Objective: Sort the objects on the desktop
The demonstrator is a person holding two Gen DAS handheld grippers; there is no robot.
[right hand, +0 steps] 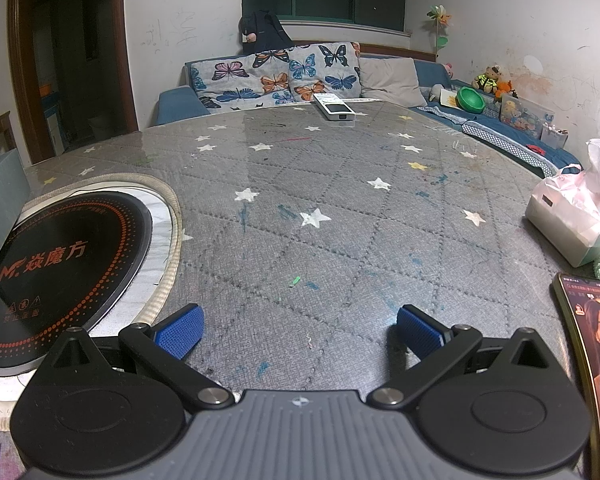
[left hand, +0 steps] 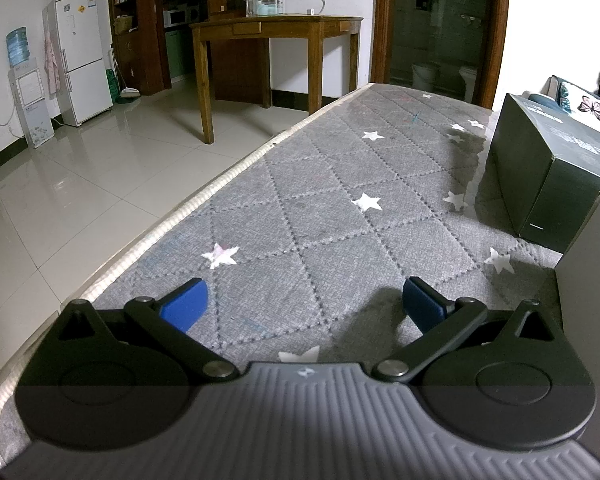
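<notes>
My left gripper [left hand: 304,306] hovers open over the grey star-patterned tabletop [left hand: 340,200], nothing between its blue pads. A dark green box [left hand: 540,168] lies to its right, and a grey box [left hand: 592,280] stands nearer at the right edge. My right gripper [right hand: 300,334] is open too, low over the same cloth [right hand: 320,208]. A white remote control [right hand: 336,108] lies at the table's far edge. A tissue pack [right hand: 568,216] sits at the right, and a lit phone [right hand: 596,364] lies close to my right finger.
A round induction cooker [right hand: 60,264] is set into the table at the left of the right wrist view. A sofa with butterfly cushions [right hand: 276,72] lies beyond the table. In the left wrist view, tiled floor [left hand: 80,200], a wooden desk [left hand: 276,32] and a fridge [left hand: 80,56] are past the table's left edge.
</notes>
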